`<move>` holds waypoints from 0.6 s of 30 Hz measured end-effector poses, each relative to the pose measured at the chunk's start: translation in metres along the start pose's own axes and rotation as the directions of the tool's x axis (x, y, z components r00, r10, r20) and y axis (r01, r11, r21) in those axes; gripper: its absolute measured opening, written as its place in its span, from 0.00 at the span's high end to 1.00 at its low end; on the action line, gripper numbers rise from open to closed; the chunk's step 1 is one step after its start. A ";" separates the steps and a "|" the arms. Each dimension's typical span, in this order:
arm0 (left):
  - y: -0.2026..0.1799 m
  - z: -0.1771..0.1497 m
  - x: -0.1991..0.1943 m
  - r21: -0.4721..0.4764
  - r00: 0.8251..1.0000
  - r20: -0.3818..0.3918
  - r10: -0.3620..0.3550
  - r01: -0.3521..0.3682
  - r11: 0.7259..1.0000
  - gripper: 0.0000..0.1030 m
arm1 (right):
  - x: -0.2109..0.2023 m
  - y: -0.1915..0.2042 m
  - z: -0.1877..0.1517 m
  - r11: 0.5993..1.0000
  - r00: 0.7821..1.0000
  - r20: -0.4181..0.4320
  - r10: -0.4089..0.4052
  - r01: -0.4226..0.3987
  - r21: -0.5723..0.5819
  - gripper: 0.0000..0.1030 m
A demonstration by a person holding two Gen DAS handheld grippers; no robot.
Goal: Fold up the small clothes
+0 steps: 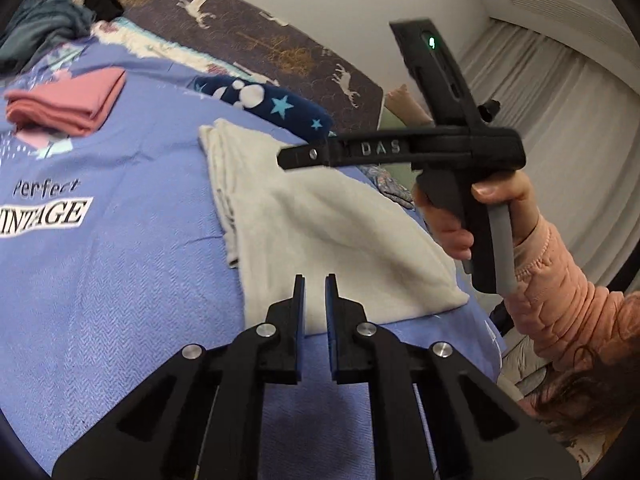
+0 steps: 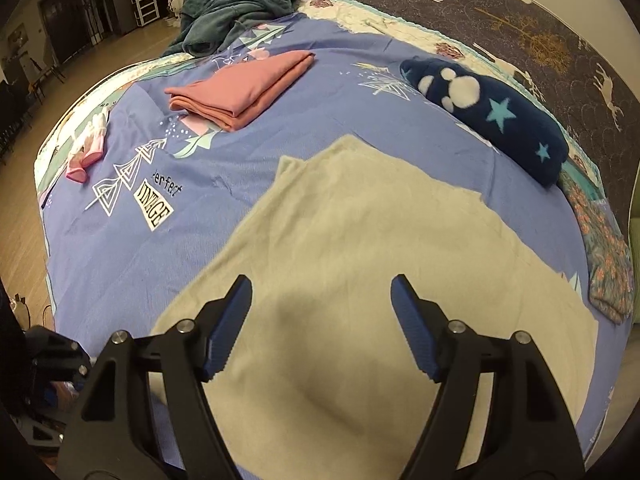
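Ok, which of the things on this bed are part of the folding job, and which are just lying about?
Part of the job:
- white cloth, spread flat below both tongs
- pink garment, already folded
- left tongs, nearly closed, empty
- right tongs, open, empty

Lying about:
- navy star blanket, rolled
- teal blanket, heaped
- pink-and-white gloves
- floral cloth at the bed edge

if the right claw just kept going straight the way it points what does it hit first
Most likely the cream cloth spread on the blue bedspread: the open right claw hangs over it with nothing between. How far above it sits is unclear.
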State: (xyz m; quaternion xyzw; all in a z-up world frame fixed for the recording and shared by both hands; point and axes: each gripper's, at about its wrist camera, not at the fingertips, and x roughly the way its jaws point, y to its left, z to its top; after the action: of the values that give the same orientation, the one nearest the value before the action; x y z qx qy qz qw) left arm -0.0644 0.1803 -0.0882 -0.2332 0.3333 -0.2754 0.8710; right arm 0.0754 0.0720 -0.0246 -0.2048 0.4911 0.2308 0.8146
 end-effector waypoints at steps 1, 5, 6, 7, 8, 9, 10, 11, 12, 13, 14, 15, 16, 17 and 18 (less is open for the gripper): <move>0.003 0.001 0.000 -0.009 1.000 0.000 0.008 -0.008 1.000 0.88 | 0.004 0.007 0.007 1.000 1.000 0.002 -0.016 0.016 -0.024 0.29; 0.012 0.010 0.003 -0.041 0.997 0.029 0.065 -0.064 0.997 0.60 | 0.027 0.035 0.040 0.980 0.989 0.005 -0.149 0.149 -0.132 0.29; 0.014 0.012 0.006 -0.042 0.998 0.021 0.063 -0.062 0.997 0.60 | 0.035 0.041 0.048 0.971 0.983 0.008 -0.182 0.181 -0.156 0.29; 0.018 0.015 0.013 -0.052 0.998 -0.002 0.062 -0.062 0.997 0.60 | 0.042 0.046 0.055 0.963 0.978 0.008 -0.207 0.205 -0.175 0.29; 0.020 0.018 0.020 -0.065 0.998 -0.025 0.061 -0.062 0.996 0.60 | 0.053 0.051 0.064 0.954 0.973 -0.001 -0.229 0.225 -0.198 0.29; 0.022 0.019 0.024 -0.071 0.998 -0.048 0.047 -0.051 0.996 0.71 | 0.061 0.054 0.069 0.950 0.972 -0.014 -0.236 0.228 -0.214 0.32; 0.023 0.020 0.030 -0.075 0.997 -0.073 0.030 -0.035 0.997 0.78 | 0.074 0.058 0.075 0.943 0.967 -0.038 -0.252 0.236 -0.235 0.37; 0.024 0.021 0.034 -0.078 0.995 -0.090 0.029 -0.036 0.996 0.92 | 0.088 0.061 0.081 0.938 0.961 -0.071 -0.266 0.241 -0.248 0.39; 0.024 0.021 0.038 -0.078 0.994 -0.104 0.032 -0.040 0.996 0.95 | 0.099 0.061 0.085 0.938 0.957 -0.102 -0.271 0.239 -0.249 0.47; 0.021 0.021 0.036 -0.066 0.994 -0.096 0.043 -0.049 0.997 0.96 | 0.108 0.061 0.088 0.939 0.953 -0.128 -0.275 0.238 -0.248 0.80; 0.017 0.019 0.032 -0.050 0.995 -0.083 0.056 -0.060 0.997 0.97 | 0.117 0.060 0.090 0.938 0.946 -0.151 -0.287 0.246 -0.243 0.93; 0.011 0.017 0.029 -0.025 0.995 -0.069 0.071 -0.073 0.997 0.98 | 0.122 0.055 0.092 0.944 0.941 -0.171 -0.291 0.254 -0.212 0.93; 0.003 0.015 0.024 0.017 0.994 -0.056 0.099 -0.098 0.995 0.99 | 0.119 0.051 0.095 0.959 0.953 -0.162 -0.256 0.230 -0.166 0.96; -0.003 0.012 0.022 0.050 0.992 -0.053 0.116 -0.114 0.992 0.99 | 0.113 0.046 0.099 0.971 0.967 -0.131 -0.219 0.203 -0.125 0.96; -0.007 0.009 0.021 0.070 0.991 -0.059 0.117 -0.113 0.991 0.99 | 0.109 0.043 0.104 0.978 0.975 -0.111 -0.193 0.181 -0.105 0.97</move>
State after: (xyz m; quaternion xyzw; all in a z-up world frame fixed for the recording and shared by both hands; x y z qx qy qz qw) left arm -0.0470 0.1634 -0.0874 -0.1756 0.3642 -0.2428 0.8818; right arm 0.1687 0.1838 -0.0820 -0.3018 0.5064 0.1632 0.7911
